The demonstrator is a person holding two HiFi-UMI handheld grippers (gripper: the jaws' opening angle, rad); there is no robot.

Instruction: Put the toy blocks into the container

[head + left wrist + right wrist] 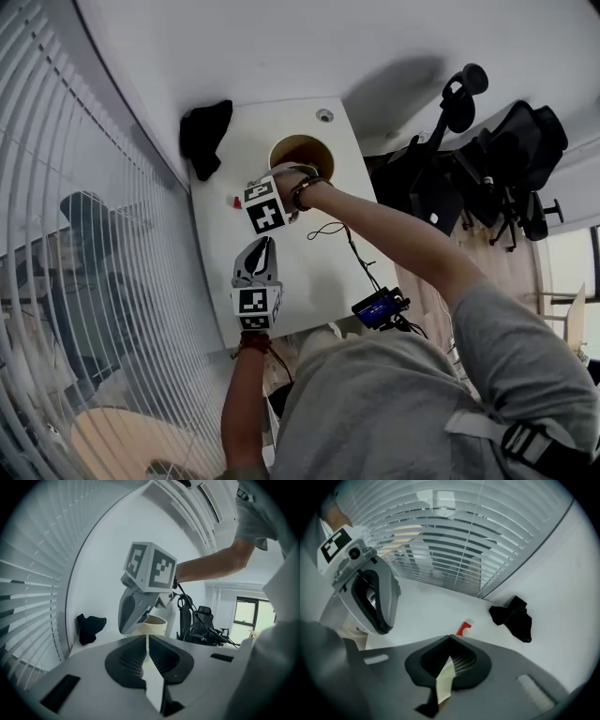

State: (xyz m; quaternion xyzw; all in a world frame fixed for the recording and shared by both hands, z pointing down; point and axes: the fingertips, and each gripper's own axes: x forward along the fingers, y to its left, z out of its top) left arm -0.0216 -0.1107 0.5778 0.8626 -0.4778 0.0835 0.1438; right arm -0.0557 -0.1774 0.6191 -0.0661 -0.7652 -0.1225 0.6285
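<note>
A small red toy block (pixel 236 202) lies on the white table (pixel 319 262), to the left of the round tan container (pixel 302 150). My right gripper (pixel 265 206) hangs above the table between them, pointing steeply down. In the right gripper view its jaws (pixel 451 639) are shut with nothing seen between them, and the red block (pixel 462 628) lies on the table just past the tips. My left gripper (pixel 262 247) hovers nearer the person, shut and empty (pixel 147 637), aimed at the right gripper (pixel 136 611) and the container (pixel 152 625).
A black cloth (pixel 206 131) lies at the table's far left corner, by the window blinds. A small round fitting (pixel 324 115) sits beyond the container. A cable and a blue device (pixel 380 307) lie at the table's right edge. Office chairs (pixel 487 169) stand right of the table.
</note>
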